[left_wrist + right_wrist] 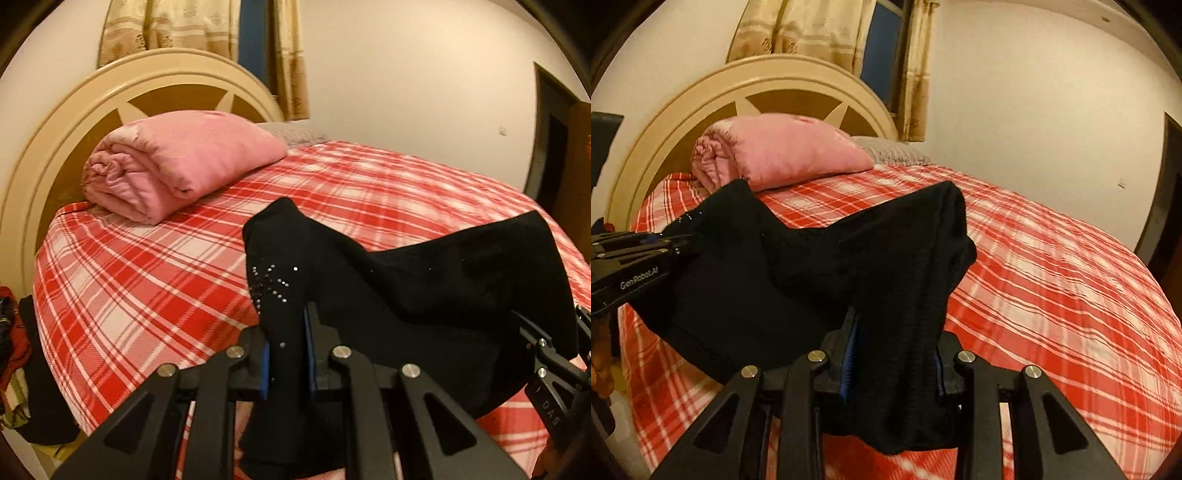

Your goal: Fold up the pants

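Note:
Black pants (424, 288) with small rhinestones hang stretched between my two grippers, lifted above the red plaid bed (147, 288). My left gripper (288, 354) is shut on one bunched end of the pants. My right gripper (894, 354) is shut on the other end, where the pants (812, 258) drape over its fingers. In the left wrist view the right gripper (554, 350) shows at the right edge. In the right wrist view the left gripper (679, 247) shows at the left edge, pinching the fabric.
A folded pink blanket (177, 162) lies at the head of the bed by the cream headboard (55, 140). A grey pillow (894, 153) sits behind it. Clothes (14, 350) are piled beside the bed at left. A dark doorway (550, 140) stands at right.

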`<state>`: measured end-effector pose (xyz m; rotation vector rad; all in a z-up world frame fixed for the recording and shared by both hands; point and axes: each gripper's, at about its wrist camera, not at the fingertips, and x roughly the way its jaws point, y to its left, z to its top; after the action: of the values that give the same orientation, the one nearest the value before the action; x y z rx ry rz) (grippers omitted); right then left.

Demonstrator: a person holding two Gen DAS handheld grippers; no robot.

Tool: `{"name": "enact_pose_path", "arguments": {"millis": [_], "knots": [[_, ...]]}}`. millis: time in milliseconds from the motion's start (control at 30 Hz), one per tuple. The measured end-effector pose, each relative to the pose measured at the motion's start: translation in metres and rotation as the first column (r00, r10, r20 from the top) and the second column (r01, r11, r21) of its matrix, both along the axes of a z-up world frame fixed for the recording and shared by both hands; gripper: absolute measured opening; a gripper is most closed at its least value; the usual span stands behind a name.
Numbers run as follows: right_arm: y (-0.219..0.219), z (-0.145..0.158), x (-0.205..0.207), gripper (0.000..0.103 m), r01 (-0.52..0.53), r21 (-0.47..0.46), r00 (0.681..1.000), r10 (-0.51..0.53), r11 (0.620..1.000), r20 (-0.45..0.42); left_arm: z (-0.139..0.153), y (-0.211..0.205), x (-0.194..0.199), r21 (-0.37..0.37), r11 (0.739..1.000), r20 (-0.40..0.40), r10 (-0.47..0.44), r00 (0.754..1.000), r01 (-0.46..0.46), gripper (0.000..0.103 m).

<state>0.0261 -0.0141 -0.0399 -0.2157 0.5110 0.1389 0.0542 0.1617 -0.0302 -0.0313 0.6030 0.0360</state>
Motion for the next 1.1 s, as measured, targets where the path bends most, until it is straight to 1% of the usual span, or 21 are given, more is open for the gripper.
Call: {"name": "enact_pose_path", "arguments": {"millis": [167,267,333,400,500,567,600,700,767,800,833,867,967,1033,1100], "knots": [[0.013,-0.017,0.030,0.034,-0.005,-0.030,0.999,0.003,1.000,-0.051,-0.016,0.005,0.014,0.007,0.999,-0.044,0.035,0.998,-0.035,0.015],[0.011,-0.027,0.037,0.034,0.002,-0.044,0.997,-0.006,0.999,-0.082,-0.024,0.005,0.016,0.013,0.999,-0.065,0.035,0.997,-0.034,0.016],[0.008,-0.035,0.041,0.034,0.009,-0.053,0.994,-0.015,0.999,-0.108,-0.028,0.005,0.018,0.013,0.999,-0.080,0.039,0.996,-0.038,0.018],[0.004,-0.043,0.045,0.034,0.020,-0.048,0.990,-0.027,0.999,-0.140,-0.034,0.008,0.020,0.002,0.999,-0.102,0.044,0.994,-0.044,0.021],[0.003,-0.048,0.052,0.034,0.026,-0.044,0.984,-0.034,0.999,-0.176,-0.043,0.010,0.023,0.020,0.998,-0.131,0.055,0.990,-0.053,0.030],[0.000,-0.051,0.054,0.035,0.028,-0.035,0.981,-0.034,0.999,-0.191,-0.047,0.013,0.024,0.023,0.997,-0.150,0.079,0.986,-0.077,0.040],[-0.001,-0.052,0.055,0.035,0.028,-0.031,0.980,-0.034,0.999,-0.196,-0.048,0.016,0.024,0.017,0.996,-0.156,0.090,0.984,-0.089,0.042],[-0.003,-0.054,0.057,0.036,0.027,-0.028,0.977,-0.033,0.999,-0.213,-0.050,0.025,0.023,-0.021,0.994,-0.167,0.103,0.981,-0.108,0.050],[-0.005,-0.054,0.058,0.036,0.026,-0.024,0.975,-0.030,0.999,-0.220,-0.051,0.035,0.019,-0.043,0.991,-0.177,0.114,0.978,-0.123,0.062],[-0.006,-0.054,0.059,0.037,0.025,-0.020,0.974,-0.028,0.999,-0.223,-0.051,0.042,0.017,-0.056,0.989,-0.182,0.122,0.976,-0.134,0.066],[-0.007,-0.054,0.059,0.037,0.024,-0.011,0.973,-0.026,1.000,-0.228,-0.052,0.047,0.015,-0.068,0.987,-0.187,0.130,0.974,-0.145,0.073],[-0.008,-0.055,0.059,0.038,0.025,-0.005,0.973,-0.026,1.000,-0.231,-0.054,0.057,0.012,-0.099,0.981,-0.199,0.143,0.970,-0.165,0.077],[-0.006,-0.055,0.059,0.038,0.027,-0.016,0.973,-0.031,0.999,-0.229,-0.060,0.074,0.004,-0.192,0.966,-0.227,0.127,0.966,-0.173,0.079],[-0.004,-0.055,0.058,0.040,0.027,-0.028,0.974,-0.033,0.999,-0.223,-0.061,0.075,0.001,-0.205,0.963,-0.236,0.127,0.963,-0.177,0.079],[-0.005,-0.055,0.057,0.041,0.027,-0.031,0.975,-0.033,0.999,-0.222,-0.058,0.071,-0.002,-0.200,0.962,-0.241,0.136,0.961,-0.186,0.079]]}}
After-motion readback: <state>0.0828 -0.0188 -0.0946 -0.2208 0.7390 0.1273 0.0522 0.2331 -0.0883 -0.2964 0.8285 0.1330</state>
